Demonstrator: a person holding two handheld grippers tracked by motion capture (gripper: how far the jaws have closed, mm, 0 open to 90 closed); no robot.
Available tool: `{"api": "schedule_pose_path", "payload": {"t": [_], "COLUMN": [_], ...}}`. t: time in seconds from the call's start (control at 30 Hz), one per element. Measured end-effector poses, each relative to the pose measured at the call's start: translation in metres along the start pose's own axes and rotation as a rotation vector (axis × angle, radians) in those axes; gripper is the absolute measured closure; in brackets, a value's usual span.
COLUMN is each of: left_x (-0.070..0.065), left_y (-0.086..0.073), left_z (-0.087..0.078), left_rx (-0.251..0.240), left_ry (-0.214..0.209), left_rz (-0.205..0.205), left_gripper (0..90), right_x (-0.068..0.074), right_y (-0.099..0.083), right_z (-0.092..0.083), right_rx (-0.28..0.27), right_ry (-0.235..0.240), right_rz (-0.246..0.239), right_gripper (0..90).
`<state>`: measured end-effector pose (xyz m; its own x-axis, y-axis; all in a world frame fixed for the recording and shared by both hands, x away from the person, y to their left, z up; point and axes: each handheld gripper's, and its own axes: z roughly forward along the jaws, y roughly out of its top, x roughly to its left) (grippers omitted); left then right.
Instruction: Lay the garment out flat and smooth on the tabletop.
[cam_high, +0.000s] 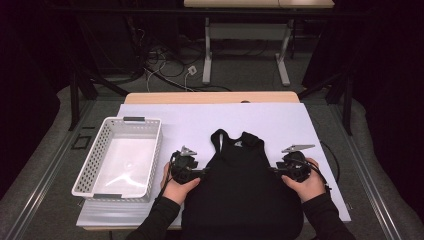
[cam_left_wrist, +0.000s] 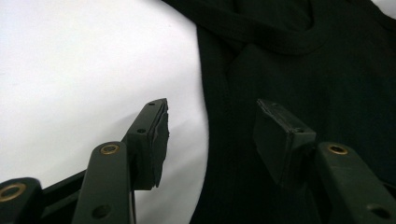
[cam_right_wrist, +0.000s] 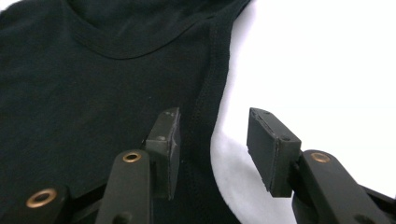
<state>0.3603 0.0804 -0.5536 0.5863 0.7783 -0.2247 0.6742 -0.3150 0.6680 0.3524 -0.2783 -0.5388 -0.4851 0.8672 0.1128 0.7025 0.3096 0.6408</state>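
A black sleeveless top (cam_high: 240, 185) lies flat on the white table cover (cam_high: 280, 120), neck and straps toward the far side. My left gripper (cam_high: 204, 172) is at the top's left side edge below the armhole. In the left gripper view the jaws (cam_left_wrist: 212, 135) stand apart, one over the white cover and one over the black fabric (cam_left_wrist: 303, 70), with the hem line between them. My right gripper (cam_high: 272, 171) is at the opposite side edge. Its jaws (cam_right_wrist: 212, 144) also straddle the stitched edge of the fabric (cam_right_wrist: 93, 84), and the pads do not press on it.
A white perforated plastic basket (cam_high: 92, 155) stands at the left of the table with nothing in it. The wooden far edge of the table (cam_high: 210, 97) shows behind the cover. Beyond it are cables and a desk frame on the floor.
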Motion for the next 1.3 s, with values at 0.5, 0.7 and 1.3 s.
{"api": "schedule_pose_path", "payload": {"t": [0.5, 0.7, 1.3], "left_x": [-0.007, -0.006, -0.032], "left_y": [0.004, 0.004, -0.027], "left_z": [0.008, 0.001, -0.061], "left_rx": [0.053, 0.079, 0.018], "left_ry": [-0.018, -0.039, -0.145], "left_rz": [0.011, 0.021, 0.079], "left_gripper": [79.1, 86.7, 87.1], "right_x": [0.012, 0.012, 0.031], "right_y": [-0.003, -0.003, -0.020], "right_z": [0.010, 0.006, -0.038], "right_rx": [0.047, 0.072, 0.107], "right_ry": [0.046, 0.074, 0.139], "right_rz": [0.008, 0.015, -0.045], "right_gripper": [84.2, 86.6, 86.5]}}
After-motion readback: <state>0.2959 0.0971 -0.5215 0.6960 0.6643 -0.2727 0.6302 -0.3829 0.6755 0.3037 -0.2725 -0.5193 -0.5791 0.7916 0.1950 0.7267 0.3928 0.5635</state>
